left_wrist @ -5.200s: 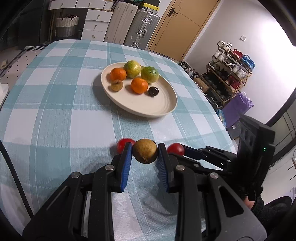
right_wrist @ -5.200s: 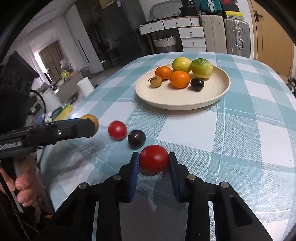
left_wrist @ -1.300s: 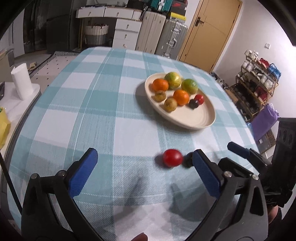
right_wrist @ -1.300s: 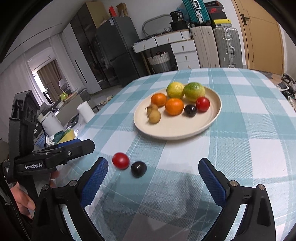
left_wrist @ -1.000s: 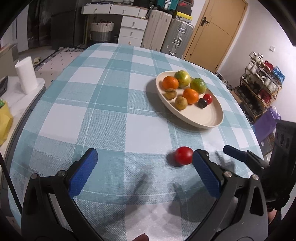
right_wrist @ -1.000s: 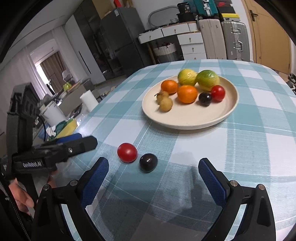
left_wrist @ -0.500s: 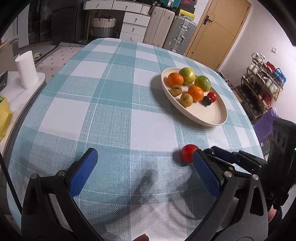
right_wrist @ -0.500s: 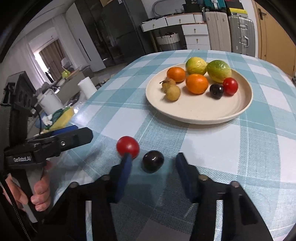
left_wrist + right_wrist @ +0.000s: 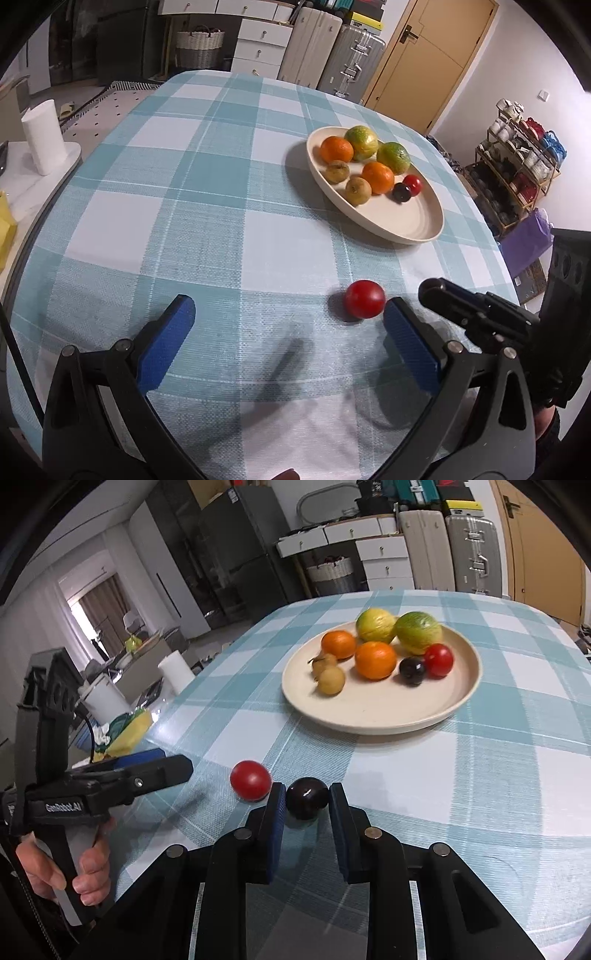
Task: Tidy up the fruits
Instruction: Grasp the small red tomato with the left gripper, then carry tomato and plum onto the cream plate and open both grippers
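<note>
Two fruits are left off the plate (image 9: 469, 698). Going left to right on the checked tablecloth (image 9: 517, 775): the left gripper (image 9: 288, 332) hangs wide apart, gripping nothing, with the red tomato (image 9: 250, 780) sitting near its right finger; the right gripper (image 9: 307, 805) is clamped on the dark plum (image 9: 306, 798) just beside it. Seven pieces already sit on the plate, so I'd say we're mostly done.

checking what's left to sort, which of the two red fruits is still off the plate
The red fruit lying on the checked tablecloth, just left of the dark fruit in the right gripper. The other red fruit sits on the plate.
</note>
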The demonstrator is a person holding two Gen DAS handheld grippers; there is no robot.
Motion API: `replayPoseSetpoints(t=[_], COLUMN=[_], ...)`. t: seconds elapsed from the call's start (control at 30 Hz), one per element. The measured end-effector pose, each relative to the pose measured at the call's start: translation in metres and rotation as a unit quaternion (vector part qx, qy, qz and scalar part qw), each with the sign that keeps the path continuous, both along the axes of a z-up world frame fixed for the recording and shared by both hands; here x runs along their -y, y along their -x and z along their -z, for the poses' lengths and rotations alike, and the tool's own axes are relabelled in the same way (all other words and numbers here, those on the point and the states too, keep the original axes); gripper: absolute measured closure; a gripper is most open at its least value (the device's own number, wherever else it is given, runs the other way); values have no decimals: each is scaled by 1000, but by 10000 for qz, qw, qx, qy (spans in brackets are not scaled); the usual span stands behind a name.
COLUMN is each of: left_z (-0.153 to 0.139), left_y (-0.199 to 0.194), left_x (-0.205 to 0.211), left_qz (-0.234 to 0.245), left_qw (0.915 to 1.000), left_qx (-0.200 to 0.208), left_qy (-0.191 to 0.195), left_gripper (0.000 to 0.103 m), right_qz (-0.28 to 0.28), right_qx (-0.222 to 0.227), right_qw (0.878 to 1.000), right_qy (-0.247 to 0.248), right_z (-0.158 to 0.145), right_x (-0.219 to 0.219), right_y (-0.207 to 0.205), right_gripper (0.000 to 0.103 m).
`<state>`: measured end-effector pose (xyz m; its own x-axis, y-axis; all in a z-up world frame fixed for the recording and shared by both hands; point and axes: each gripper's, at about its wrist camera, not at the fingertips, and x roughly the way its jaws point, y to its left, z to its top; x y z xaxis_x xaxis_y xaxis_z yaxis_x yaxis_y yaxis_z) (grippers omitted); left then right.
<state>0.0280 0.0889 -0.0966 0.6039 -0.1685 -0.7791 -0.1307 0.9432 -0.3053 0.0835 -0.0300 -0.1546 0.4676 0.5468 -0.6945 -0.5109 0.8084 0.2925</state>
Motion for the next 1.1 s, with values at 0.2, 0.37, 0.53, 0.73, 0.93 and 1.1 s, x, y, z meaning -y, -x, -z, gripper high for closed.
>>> replayPoseSetpoints(t=[0.2, 0.37, 0.53, 0.73, 0.93, 1.1], left_z=[3, 6, 10, 13, 16, 10], left_y=[-11, -21, -32, -45, -52, -51], left_x=[15, 33, 45, 57, 54, 52], left_qz=[267, 508, 682, 979, 1047, 1040], left_qw=[9993, 9986, 9975, 9948, 9937, 9940], left_qx=[-86, -116, -161, -285, -390, -336], left_qy=[227, 103, 27, -46, 86, 91], left_gripper=[1, 2, 14, 52, 75, 75], right_qz=[101, 154, 234, 320, 302, 313], right_qx=[63, 124, 139, 72, 44, 11], right_qw=[9996, 9991, 9986, 9980, 9980, 9976], right_qy=[-253, -375, -456, -541, -562, -620], right_z=[-11, -16, -17, -14, -13, -11], right_x=[18, 30, 40, 51, 53, 55], right_y=[0, 0, -3, -8, -10, -14], right_gripper=[79, 79, 78, 78, 78, 78])
